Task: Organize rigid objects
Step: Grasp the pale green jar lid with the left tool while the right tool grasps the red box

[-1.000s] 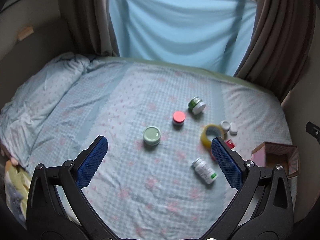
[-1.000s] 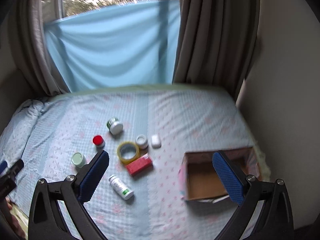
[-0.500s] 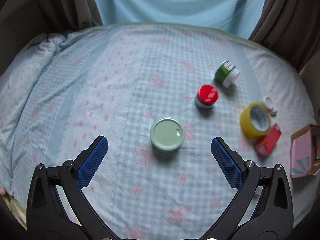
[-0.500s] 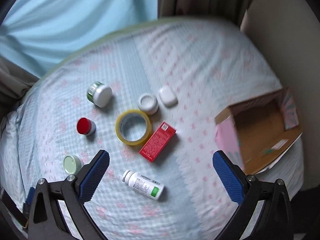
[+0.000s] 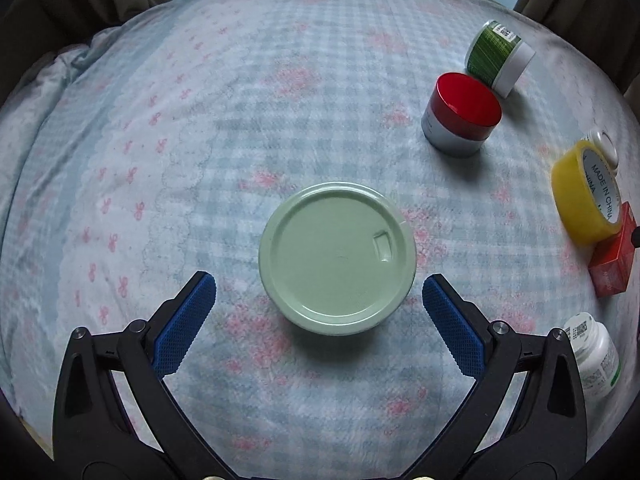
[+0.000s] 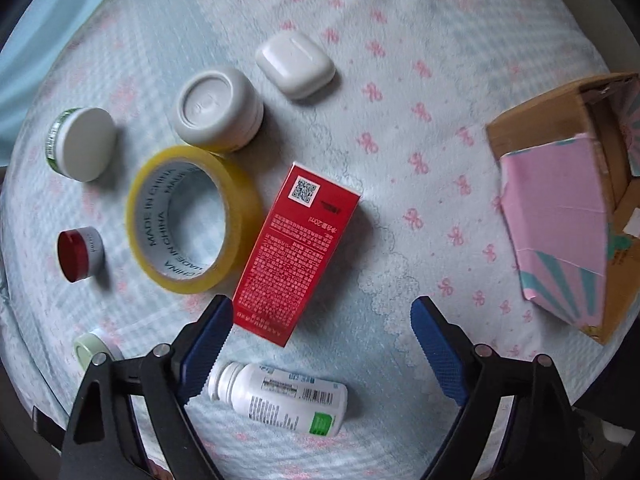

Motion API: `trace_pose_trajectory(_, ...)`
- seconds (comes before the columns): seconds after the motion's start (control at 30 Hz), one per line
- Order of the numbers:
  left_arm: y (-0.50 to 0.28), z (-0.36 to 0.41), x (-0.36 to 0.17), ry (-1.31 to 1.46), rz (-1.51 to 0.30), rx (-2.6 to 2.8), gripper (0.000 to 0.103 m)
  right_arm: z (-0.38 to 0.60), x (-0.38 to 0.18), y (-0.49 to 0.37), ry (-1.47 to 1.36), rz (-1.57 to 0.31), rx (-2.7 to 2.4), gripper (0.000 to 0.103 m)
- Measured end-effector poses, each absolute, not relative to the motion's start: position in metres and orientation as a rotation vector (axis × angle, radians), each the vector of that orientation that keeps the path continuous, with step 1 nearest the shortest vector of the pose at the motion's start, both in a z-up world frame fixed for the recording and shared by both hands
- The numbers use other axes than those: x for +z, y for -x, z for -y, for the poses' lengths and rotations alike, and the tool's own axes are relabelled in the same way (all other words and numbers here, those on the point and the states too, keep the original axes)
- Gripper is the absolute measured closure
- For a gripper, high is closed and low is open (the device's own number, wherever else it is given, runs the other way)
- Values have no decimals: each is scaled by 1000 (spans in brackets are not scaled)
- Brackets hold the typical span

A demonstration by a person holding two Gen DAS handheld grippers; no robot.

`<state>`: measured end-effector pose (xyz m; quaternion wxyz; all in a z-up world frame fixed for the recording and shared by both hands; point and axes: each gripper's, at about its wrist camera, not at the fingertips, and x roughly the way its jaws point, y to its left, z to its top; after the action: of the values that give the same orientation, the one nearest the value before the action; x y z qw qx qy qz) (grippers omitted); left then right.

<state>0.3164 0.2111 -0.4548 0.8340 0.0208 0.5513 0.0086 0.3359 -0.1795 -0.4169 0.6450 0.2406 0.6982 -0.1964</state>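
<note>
A pale green round tin (image 5: pixel 336 258) stands on the bed, just ahead of my open, empty left gripper (image 5: pixel 318 292); its jaws stand wide to either side of the tin's near edge. My right gripper (image 6: pixel 322 316) is open and empty above the near end of a red box (image 6: pixel 298 250). A white pill bottle (image 6: pixel 280 398) lies on its side under it. A yellow tape roll (image 6: pixel 190 220), a grey-white jar (image 6: pixel 218 108), a white earbud case (image 6: pixel 295 64), a green jar with white lid (image 6: pixel 82 144) and a red-lidded jar (image 6: pixel 80 254) lie around.
An open cardboard box with pink flaps (image 6: pixel 568 216) lies on the bed at the right. The checked bedsheet (image 5: pixel 200 120) covers the bed. In the left wrist view the red-lidded jar (image 5: pixel 462 114), green jar (image 5: pixel 498 56) and tape roll (image 5: pixel 586 192) sit at the right.
Both grippers have dropped toward the bed. The left one has closed in on the green tin; the right one now hovers over the red box and pill bottle. Both stay open.
</note>
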Motion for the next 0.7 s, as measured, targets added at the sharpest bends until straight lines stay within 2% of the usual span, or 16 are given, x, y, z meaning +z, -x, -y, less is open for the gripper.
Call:
trace_pose_trajectory(0.3,-326,-208,-465,-9,-1143,47,1,174,-438,-342,-537,-1608,-460,15)
trace_pose_trajectory(0.37,-330,-208,-466,-5,-1135,48,6,176,-437,-339,-542,-1608,-464,15)
trace_pose_trajectory(0.57,-340,-200,-470,-24,-1132,30,23,187,-449,-338,-663,-1587,-500,32)
trace_pose_trajectory(0.7,-344,-199,-470,-21,-1128,36,24,196,-458,-344,-686,-1589,-530,38)
